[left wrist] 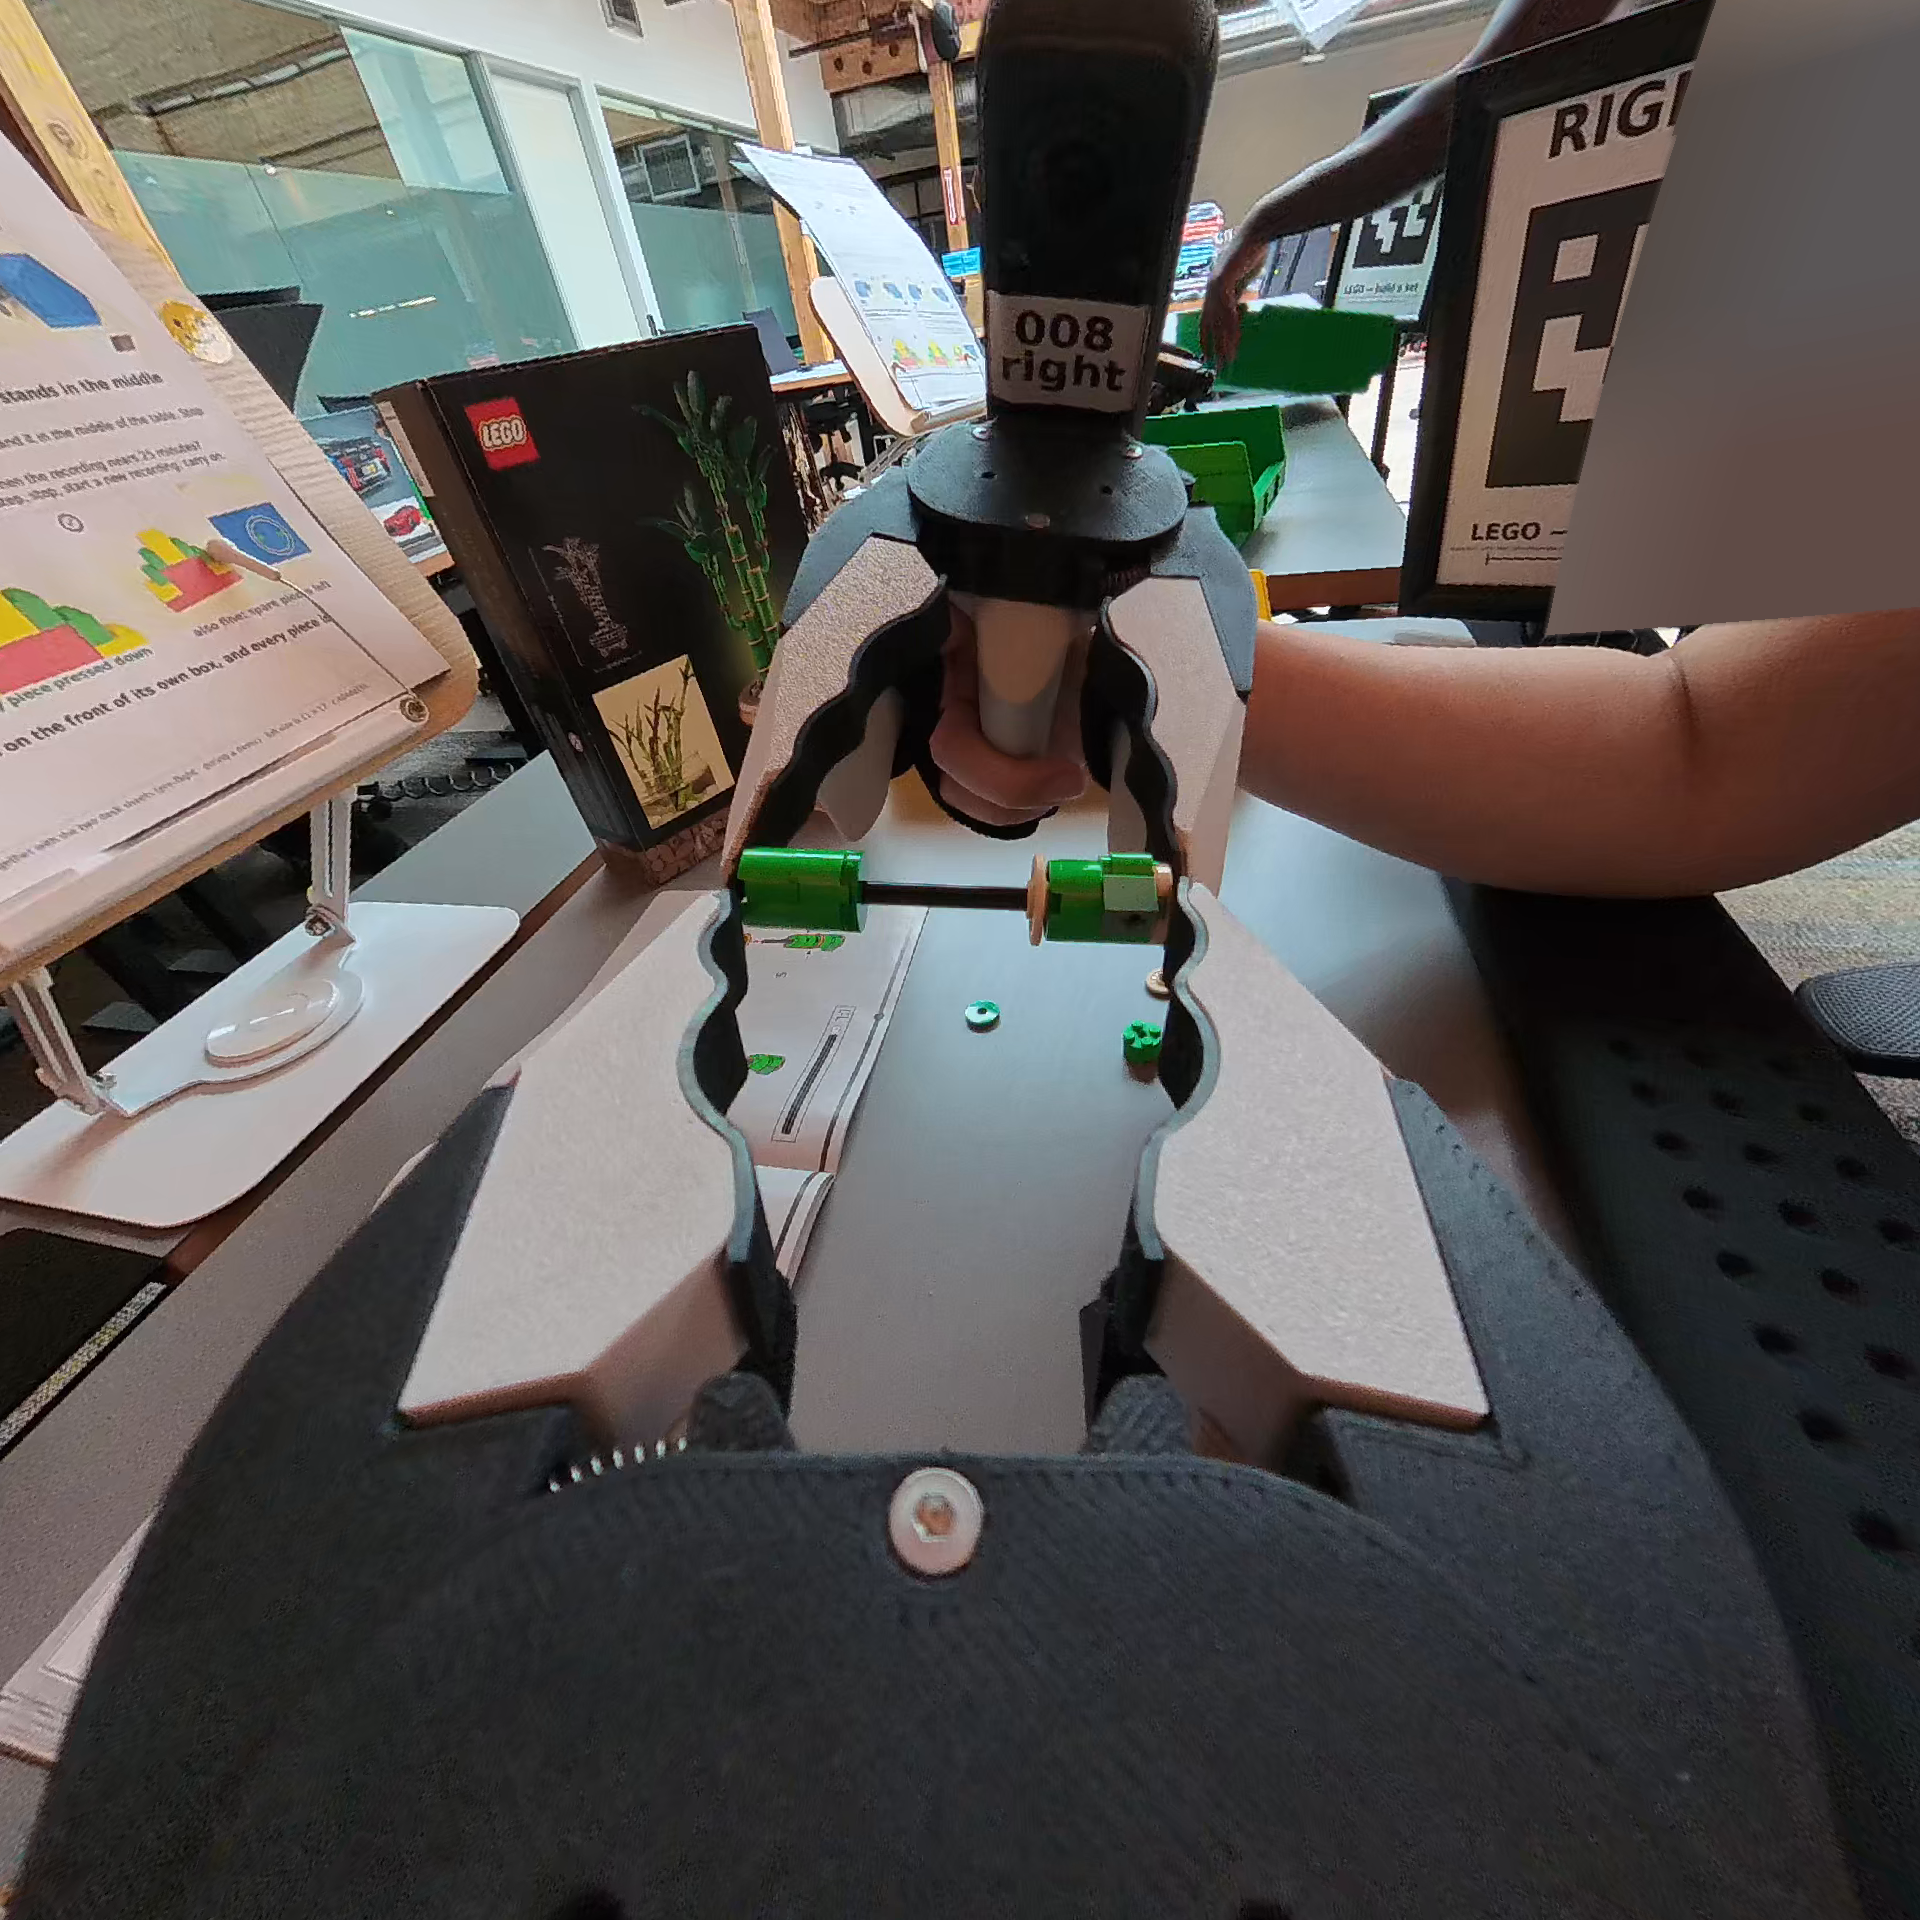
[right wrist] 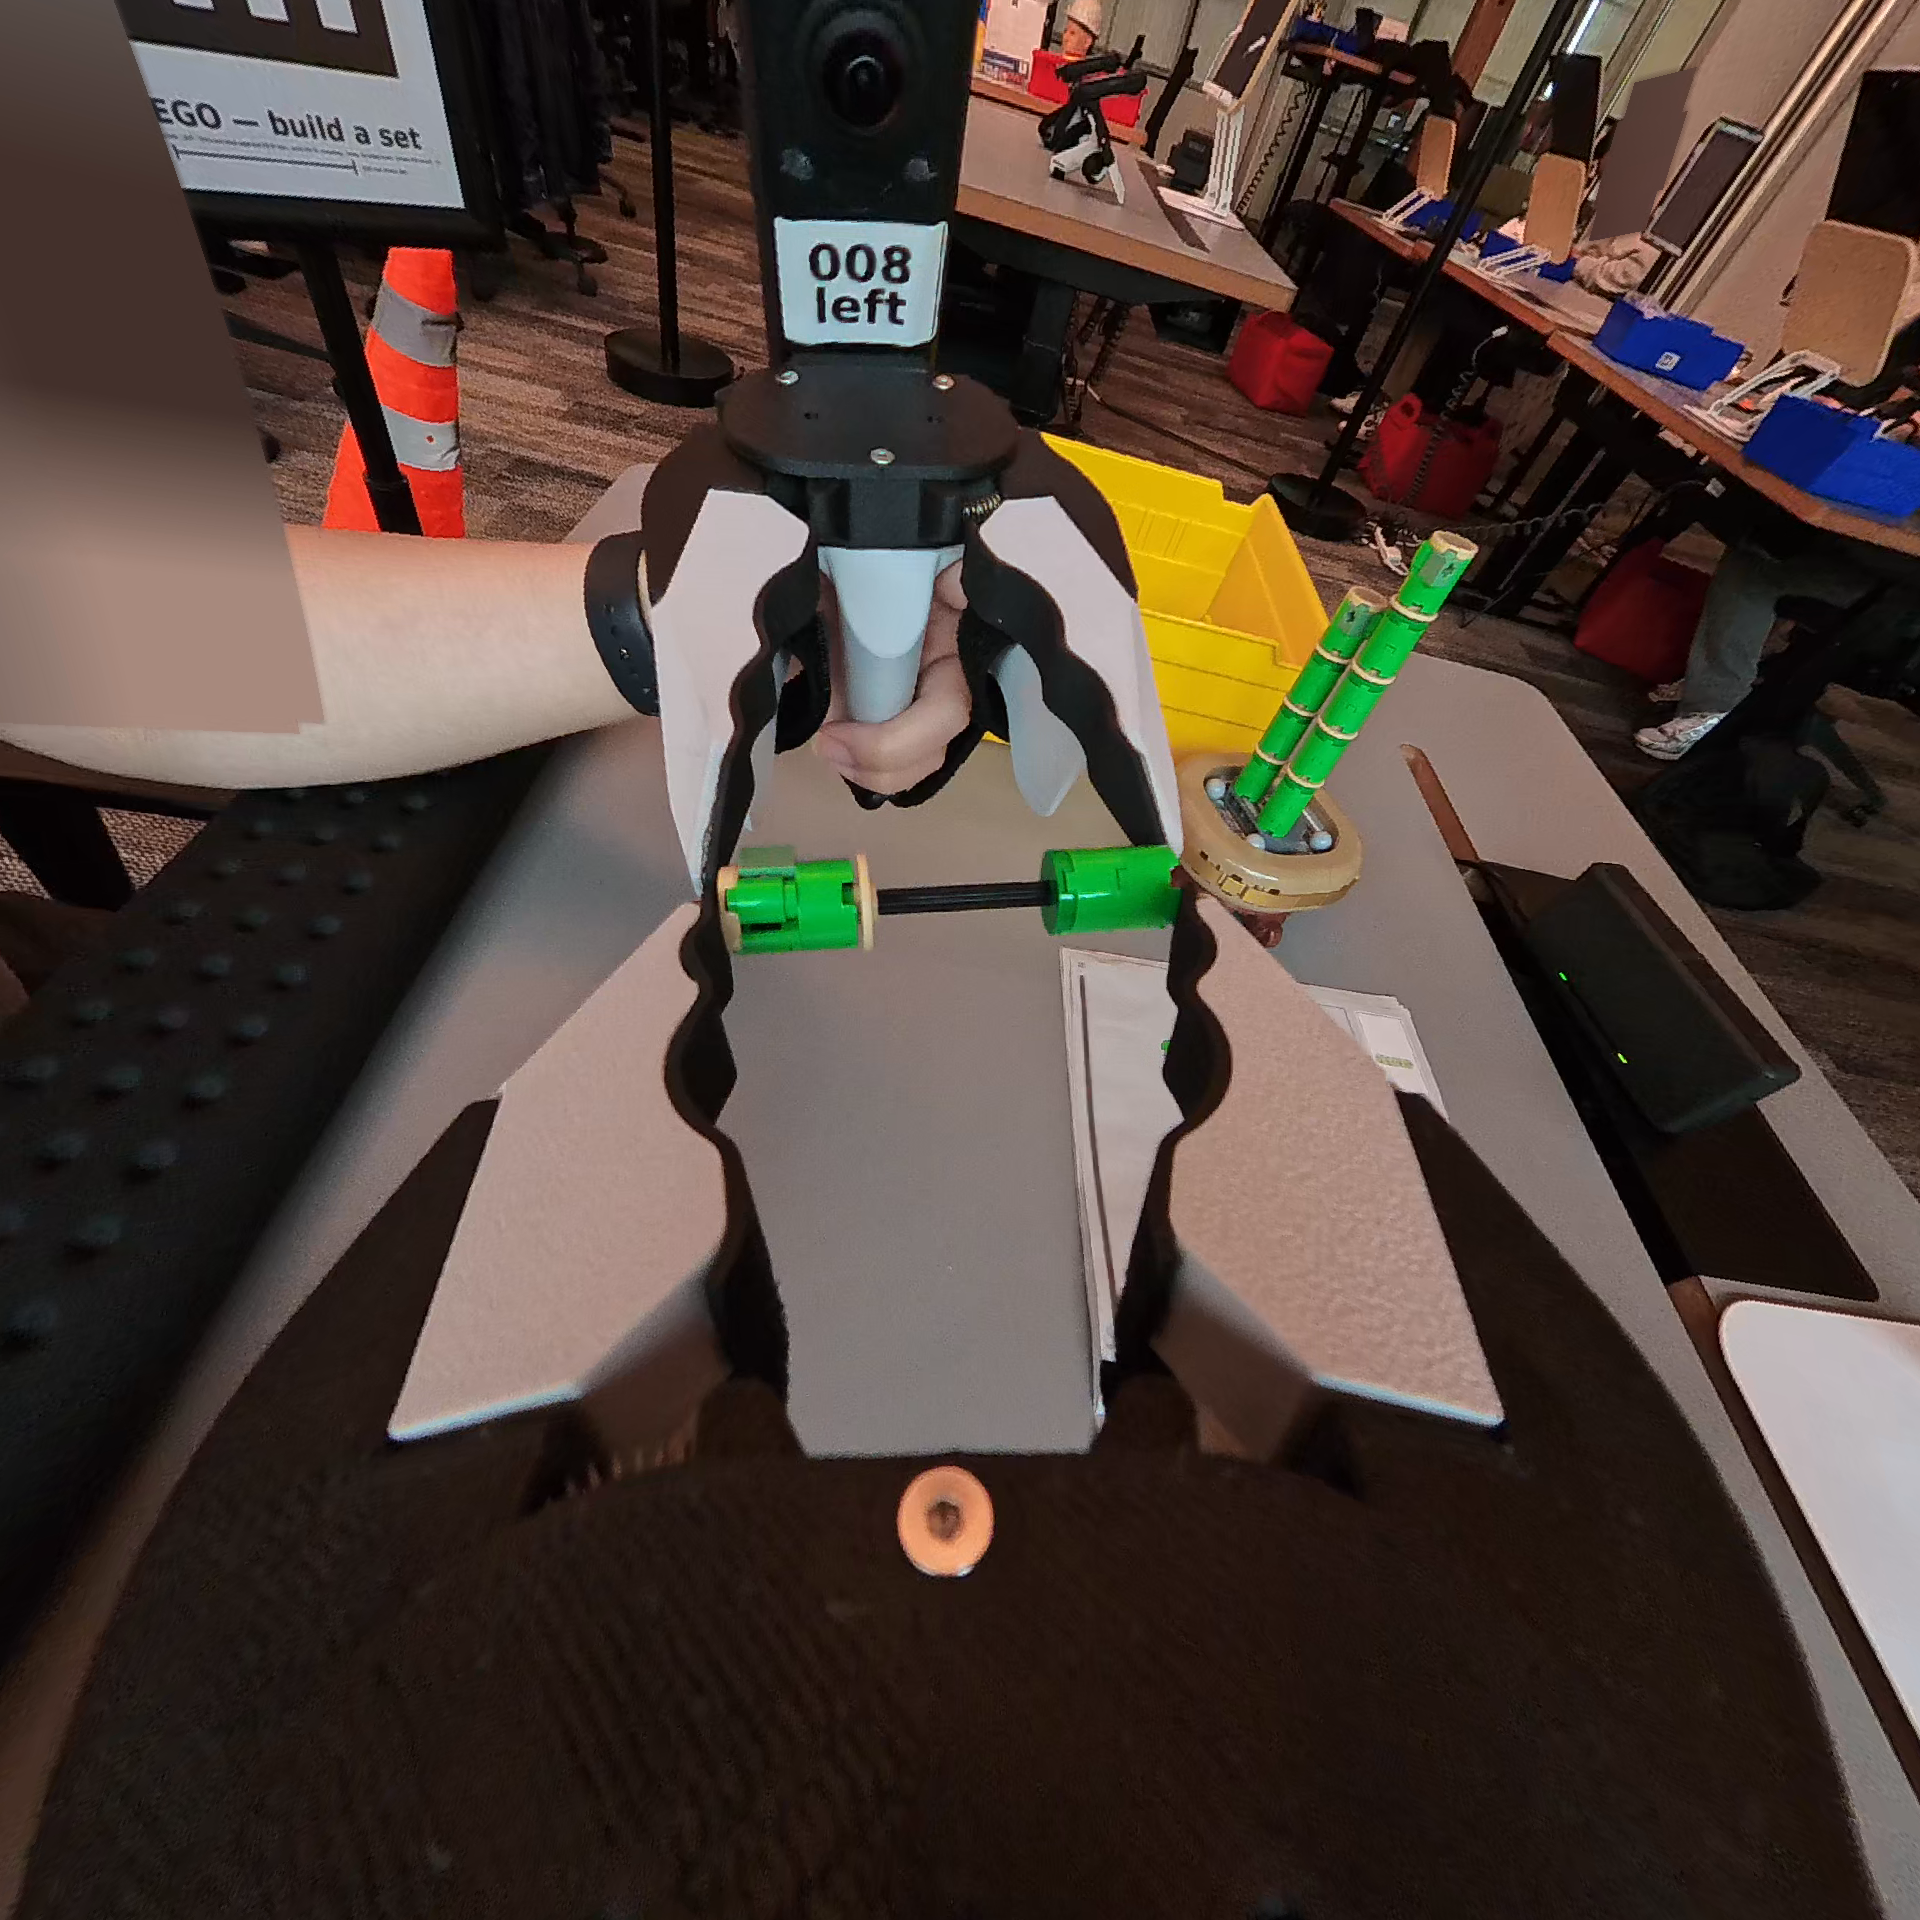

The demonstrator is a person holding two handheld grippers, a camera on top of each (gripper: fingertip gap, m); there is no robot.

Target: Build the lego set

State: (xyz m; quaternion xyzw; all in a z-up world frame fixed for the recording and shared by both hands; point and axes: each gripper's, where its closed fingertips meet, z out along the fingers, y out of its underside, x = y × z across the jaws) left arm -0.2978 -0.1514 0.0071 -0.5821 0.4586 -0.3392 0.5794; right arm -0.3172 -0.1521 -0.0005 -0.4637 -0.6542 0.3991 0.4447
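Spanning the centre of both frames, the black axle (left wrist: pixel 948 896) lies crosswise, with a green segment (left wrist: pixel 800 888) at each end. Left hand-held gripper (left wrist: pixel 956 914) and right hand-held gripper (right wrist: pixel 951 904) meet tip to tip, both clamped endwise on this assembly; equally near, closing further would likely slide the segments together.

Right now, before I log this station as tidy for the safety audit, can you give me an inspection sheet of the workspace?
Surface: grey table, mostly bare.
Job's things: green stalk section on a black axle, held in the air; two taller stalks standing in a tan pot; instruction booklet; loose green pieces on the table; set box.
Clutter: yellow bin; paper stand; black device.
Grippers: left claw and right claw face each other, each apparently pinching the stalk section end to end.
Cables: nothing seen on the table.
Surroundings: orange cone; other tables with blue bins.
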